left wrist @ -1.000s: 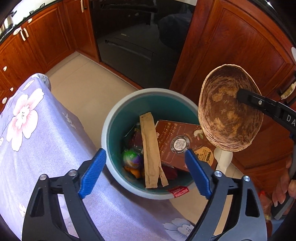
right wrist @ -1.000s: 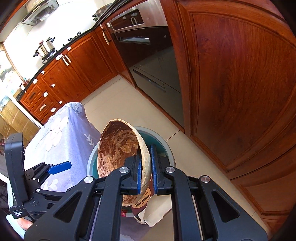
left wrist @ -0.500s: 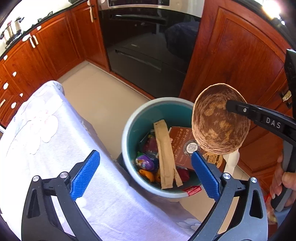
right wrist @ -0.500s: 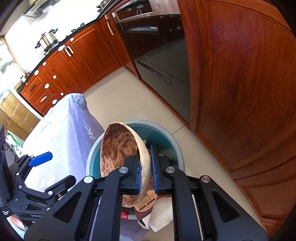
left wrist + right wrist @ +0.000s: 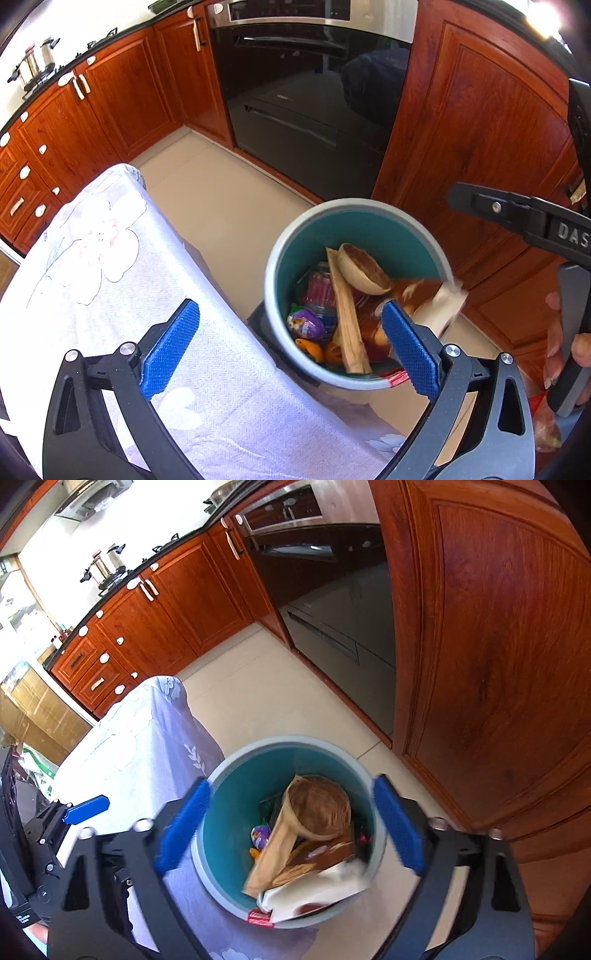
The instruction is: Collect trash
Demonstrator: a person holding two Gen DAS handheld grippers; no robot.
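Right claw (image 5: 291,827): your jaws are opening directly above the bin, with nothing between the blue pads. The placement lets a released item fall straight in.
Left claw (image 5: 291,347): your jaws are spread wide and empty. You hold it over the near edge of the bench, beside the bin, clear of the drop path.
Coconut shell (image 5: 319,806): it lies inside the bin, hollow side up, on top of the other rubbish. It touches neither claw.
Bin (image 5: 275,258): grey rim, teal inside, standing on the floor against the draped bench edge. This position appears chosen so that you can reach it from the bench without stepping away.
Bin contents: a long brown paper sleeve (image 5: 347,314) leans across the heap; a small purple packet (image 5: 304,325) sits at the near side; a white wrapper (image 5: 325,890) hangs over the rim.
Bench (image 5: 110,295): covered by a lilac floral cloth; no rubbish shows on the part in view.
Legible writing: the letters "DAS" on the right claw's black arm, seen from the left wrist view.
Other labels: print on the packets is too small or blurred to read.
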